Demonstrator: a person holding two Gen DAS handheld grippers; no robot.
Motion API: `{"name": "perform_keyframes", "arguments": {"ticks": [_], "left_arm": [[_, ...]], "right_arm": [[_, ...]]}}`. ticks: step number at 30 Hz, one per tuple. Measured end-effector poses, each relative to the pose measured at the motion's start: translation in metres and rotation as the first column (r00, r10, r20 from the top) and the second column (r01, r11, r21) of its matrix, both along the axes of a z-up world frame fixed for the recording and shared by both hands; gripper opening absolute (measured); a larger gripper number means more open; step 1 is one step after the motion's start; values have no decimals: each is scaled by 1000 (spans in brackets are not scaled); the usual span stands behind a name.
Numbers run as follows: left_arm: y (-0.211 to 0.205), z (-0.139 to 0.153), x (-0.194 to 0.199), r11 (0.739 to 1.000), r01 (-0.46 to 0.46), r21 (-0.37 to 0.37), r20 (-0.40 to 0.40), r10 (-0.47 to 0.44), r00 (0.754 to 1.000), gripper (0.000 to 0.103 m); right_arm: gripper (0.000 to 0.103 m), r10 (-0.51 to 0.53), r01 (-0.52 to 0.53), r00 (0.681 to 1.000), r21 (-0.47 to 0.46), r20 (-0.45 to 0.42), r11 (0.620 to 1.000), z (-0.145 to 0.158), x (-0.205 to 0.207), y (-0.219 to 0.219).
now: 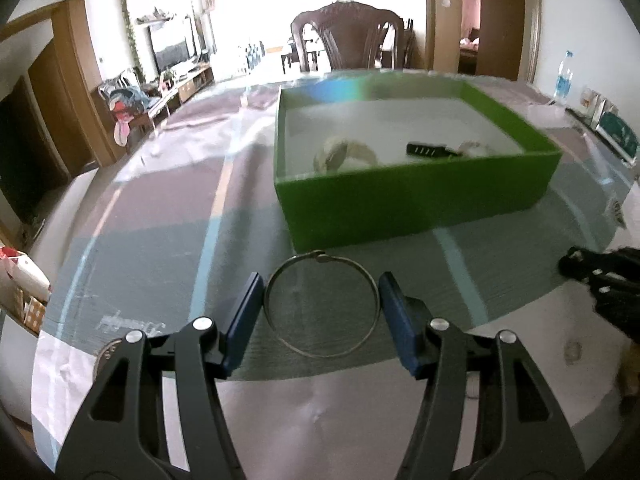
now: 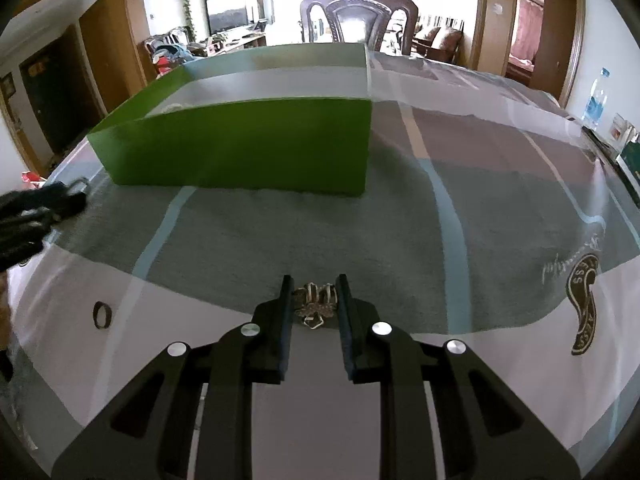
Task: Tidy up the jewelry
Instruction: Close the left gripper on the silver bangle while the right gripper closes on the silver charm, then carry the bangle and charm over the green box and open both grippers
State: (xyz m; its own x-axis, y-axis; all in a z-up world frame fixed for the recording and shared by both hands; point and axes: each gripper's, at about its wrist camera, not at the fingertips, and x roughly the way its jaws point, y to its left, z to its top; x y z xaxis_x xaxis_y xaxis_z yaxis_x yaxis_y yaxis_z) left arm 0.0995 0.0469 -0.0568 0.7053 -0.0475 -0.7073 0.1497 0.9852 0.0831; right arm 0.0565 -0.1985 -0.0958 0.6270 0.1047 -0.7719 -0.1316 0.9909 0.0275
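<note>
A thin metal bangle (image 1: 372, 280) lies between the blue pads of my left gripper (image 1: 322, 284), which touch its two sides. Ahead stands a green box (image 1: 416, 196) with a pale bracelet (image 1: 340, 154) and a black strap (image 1: 428, 150) inside. My right gripper (image 2: 314, 288) is closed on a small ornate metal piece of jewelry (image 2: 316, 304) low over the cloth. A small ring (image 2: 101, 315) lies on the cloth to its left. The green box (image 2: 248, 148) stands ahead of it. The left gripper (image 2: 36, 208) shows at the left edge of the right wrist view.
A patterned grey and white cloth (image 2: 500, 220) covers the table. A water bottle (image 1: 563, 78) and small boxes (image 1: 612, 132) stand at the far right edge. A dark wooden chair (image 1: 352, 36) stands behind the table. The right gripper (image 1: 600, 276) shows at the right.
</note>
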Motion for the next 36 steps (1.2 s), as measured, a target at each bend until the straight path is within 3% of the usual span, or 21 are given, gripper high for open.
{"name": "perform_keyframes", "arguments": {"ticks": [6, 15, 20, 23, 30, 35, 36], "left_arm": [[0, 31, -18, 1000, 4, -3, 53, -4, 999, 59], [1, 100, -13, 997, 53, -54, 120, -46, 992, 59], [-10, 131, 24, 996, 60, -60, 171, -49, 984, 59], [-19, 122, 63, 994, 58, -96, 111, -48, 993, 59], [-35, 60, 124, 995, 19, -101, -26, -22, 999, 59], [-30, 37, 140, 989, 3, -146, -93, -17, 996, 60], [-29, 35, 141, 988, 2, -153, -99, -18, 995, 60]], "right_arm": [[21, 9, -9, 1000, -2, -23, 1000, 17, -4, 5], [21, 83, -91, 988, 58, 134, 994, 118, 15, 14], [21, 70, -88, 976, 83, 208, 993, 153, 56, 21], [21, 50, -64, 983, 77, 178, 995, 143, 90, 27], [21, 1, 0, 1000, 110, -8, 994, 75, 149, 26], [22, -28, 31, 999, 96, -28, 995, 56, 156, 24], [29, -32, 33, 999, 94, -19, 995, 56, 153, 21]]}}
